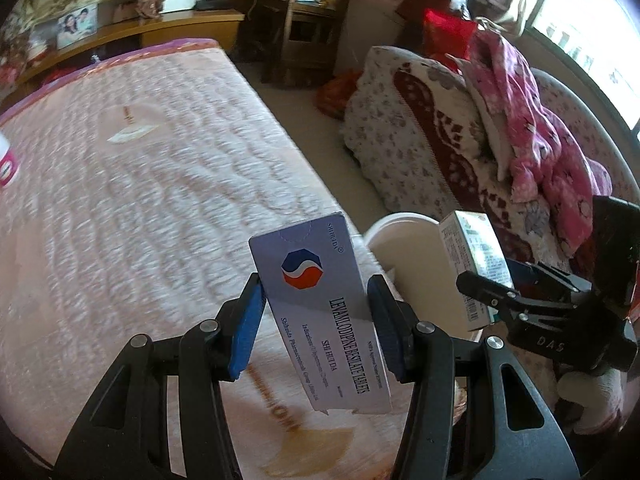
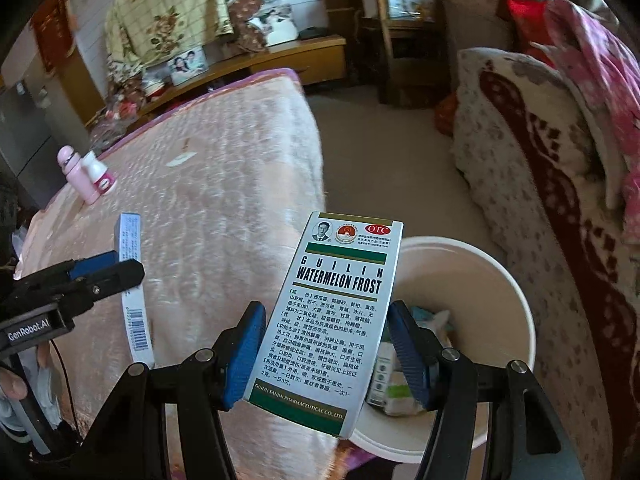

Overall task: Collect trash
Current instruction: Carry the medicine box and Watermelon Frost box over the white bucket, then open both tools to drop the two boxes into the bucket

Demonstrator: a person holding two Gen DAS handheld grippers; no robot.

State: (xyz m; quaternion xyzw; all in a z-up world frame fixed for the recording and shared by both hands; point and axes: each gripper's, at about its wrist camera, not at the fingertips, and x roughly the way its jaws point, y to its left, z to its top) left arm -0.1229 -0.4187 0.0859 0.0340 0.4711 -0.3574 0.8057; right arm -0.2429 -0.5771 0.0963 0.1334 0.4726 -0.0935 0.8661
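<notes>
Gripping flat cardboard tablet box (image 1: 320, 312): left claw (image 1: 316, 328) | right claw (image 2: 326, 354): rectangular Watermelon Frost carton (image 2: 332, 320)

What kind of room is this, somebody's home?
Most likely a lived-in bedroom at home: a bed with a pink quilted cover, a wooden shelf holding a framed photo, and a sofa piled with patterned blankets.
</notes>
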